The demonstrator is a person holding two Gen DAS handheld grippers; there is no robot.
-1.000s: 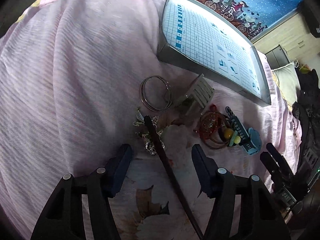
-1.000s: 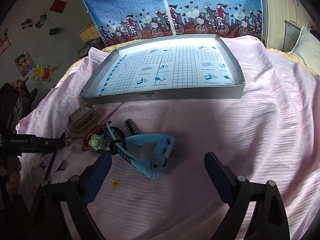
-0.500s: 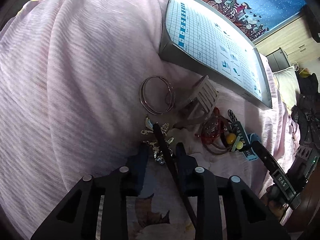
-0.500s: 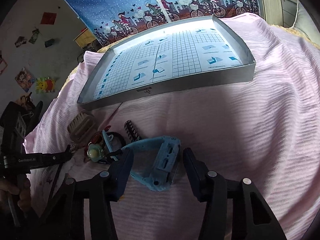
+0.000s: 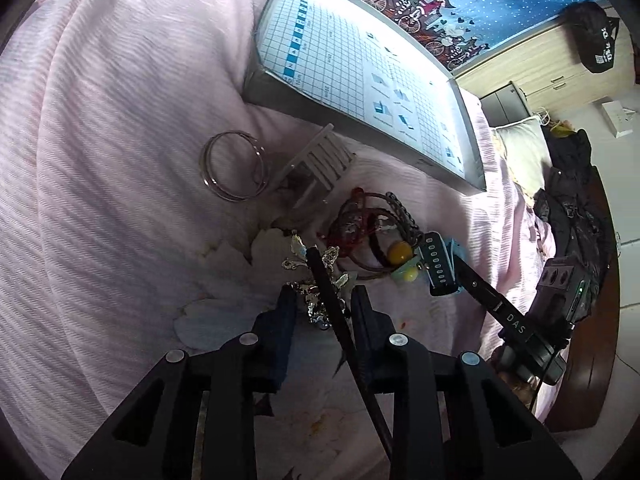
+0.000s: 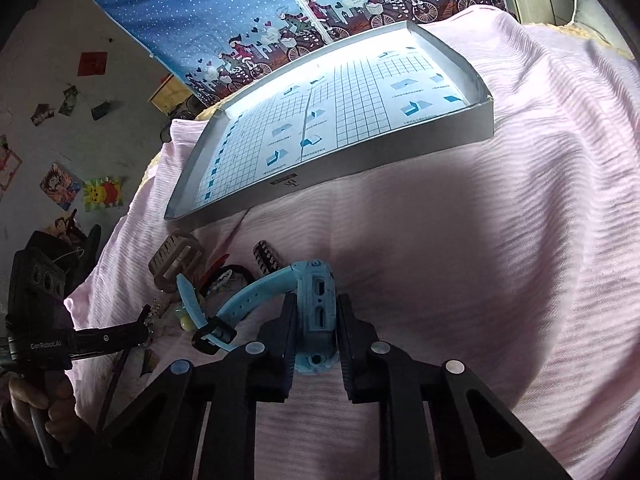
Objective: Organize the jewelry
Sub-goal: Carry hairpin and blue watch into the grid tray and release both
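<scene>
Right gripper (image 6: 318,322) is clamping the blue watch (image 6: 316,300) by its body, jaws tight on both sides, strap trailing left over the pink bedspread (image 6: 500,260). Left gripper (image 5: 322,306) is sitting nearly closed around a silver ornament (image 5: 316,308) with a dark strap (image 5: 340,320) running between the jaws; contact is hard to confirm.

Left view only: two silver bangles (image 5: 234,170) lying apart from the pile, a beige hair clip (image 5: 316,160) beside them, a tangle of red and brown cords (image 5: 360,228), a yellow bead (image 5: 398,250).

Right view only: the full gray tray (image 6: 380,156), grid sheet inside, lying beyond the jewelry pile.

Watch body is hidden in the left view. The ornament's shape is unreadable, partly covered by the strap.
</scene>
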